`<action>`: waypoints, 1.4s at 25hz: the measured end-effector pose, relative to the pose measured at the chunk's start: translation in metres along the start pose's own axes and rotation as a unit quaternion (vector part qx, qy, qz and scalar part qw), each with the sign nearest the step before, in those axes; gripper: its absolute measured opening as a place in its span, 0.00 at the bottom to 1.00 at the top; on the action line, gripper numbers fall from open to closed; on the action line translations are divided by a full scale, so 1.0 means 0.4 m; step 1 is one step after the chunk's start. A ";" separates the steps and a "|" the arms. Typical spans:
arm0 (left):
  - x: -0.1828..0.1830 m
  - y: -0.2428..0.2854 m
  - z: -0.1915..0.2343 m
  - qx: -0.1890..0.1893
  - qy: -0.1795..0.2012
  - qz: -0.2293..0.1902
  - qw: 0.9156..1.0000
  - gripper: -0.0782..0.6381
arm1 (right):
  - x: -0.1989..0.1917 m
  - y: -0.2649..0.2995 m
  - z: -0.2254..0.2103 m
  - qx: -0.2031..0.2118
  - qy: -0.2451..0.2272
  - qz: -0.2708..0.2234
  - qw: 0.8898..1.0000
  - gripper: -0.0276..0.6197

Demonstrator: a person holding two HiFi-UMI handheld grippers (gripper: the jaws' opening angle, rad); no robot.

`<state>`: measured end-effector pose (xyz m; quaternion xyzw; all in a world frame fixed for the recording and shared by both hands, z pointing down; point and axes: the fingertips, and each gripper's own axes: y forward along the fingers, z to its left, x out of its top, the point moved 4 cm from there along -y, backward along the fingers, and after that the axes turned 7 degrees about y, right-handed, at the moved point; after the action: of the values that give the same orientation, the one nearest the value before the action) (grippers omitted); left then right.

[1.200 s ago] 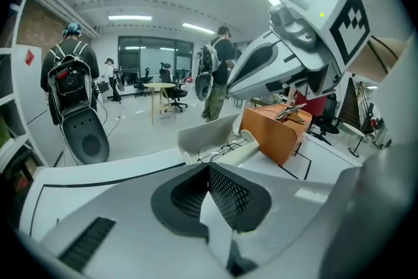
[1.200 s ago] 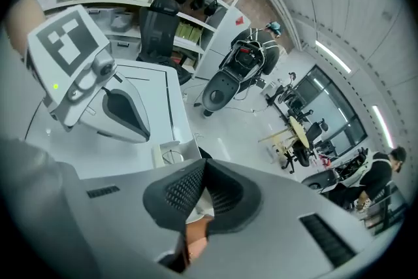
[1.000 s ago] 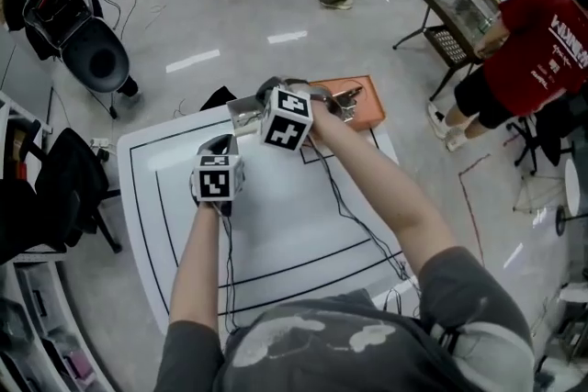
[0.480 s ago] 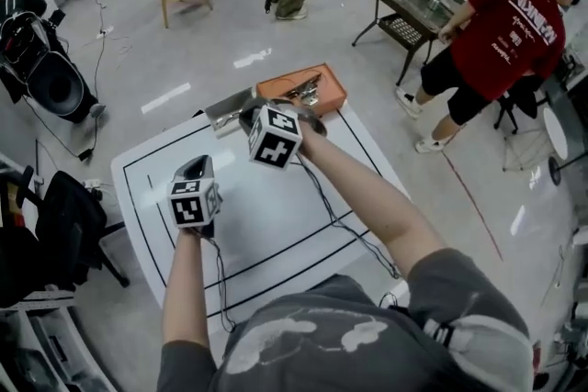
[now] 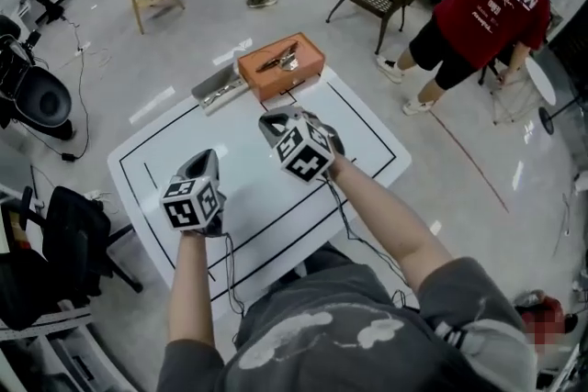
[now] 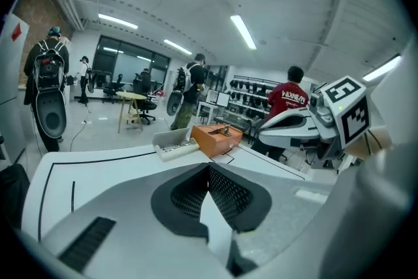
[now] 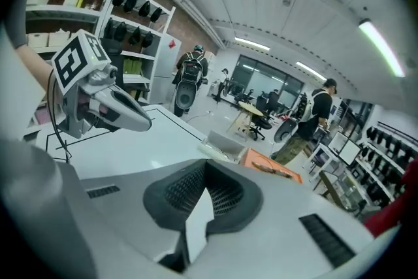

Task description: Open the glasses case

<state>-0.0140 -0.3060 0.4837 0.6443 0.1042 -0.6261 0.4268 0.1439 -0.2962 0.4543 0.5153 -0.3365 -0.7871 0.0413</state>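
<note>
My left hand-held gripper (image 5: 204, 161) and my right hand-held gripper (image 5: 274, 120) hover above the white bench (image 5: 367, 133) with its black border lines. Each has its jaws pressed together with nothing between them. Well beyond them, at the bench's far edge, the grey rectangular glasses case (image 5: 217, 90) lies with its lid raised. It is just beside a rust-orange box (image 5: 292, 73), which carries a small metallic object (image 5: 278, 60) too small to identify.

A table (image 5: 262, 197) at frame centre, two things at its upper edge.
The glasses case (image 5: 218, 91) lies just left of the box (image 5: 287, 80); glasses (image 5: 278, 60) rest on the box; left gripper (image 5: 204, 163) over the table's lower left, right gripper (image 5: 276, 120) mid-table.
</note>
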 end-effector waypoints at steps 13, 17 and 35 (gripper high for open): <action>-0.040 0.003 -0.161 -0.036 0.016 0.018 0.999 0.11 | -0.159 -0.184 -0.027 -0.052 0.099 -0.010 0.994 0.04; -0.041 -0.036 -0.235 -0.035 0.027 0.019 0.999 0.11 | -0.178 -0.246 -0.004 -0.048 0.106 -0.017 0.993 0.04; -0.142 -0.372 -0.508 -0.020 0.045 -0.006 0.999 0.11 | -0.266 -0.573 0.246 -0.042 0.094 -0.051 0.993 0.04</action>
<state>0.0213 -0.0537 0.4419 0.6623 0.1398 -0.5970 0.4306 0.1754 -0.0277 0.4305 0.6010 -0.2710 -0.7499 0.0543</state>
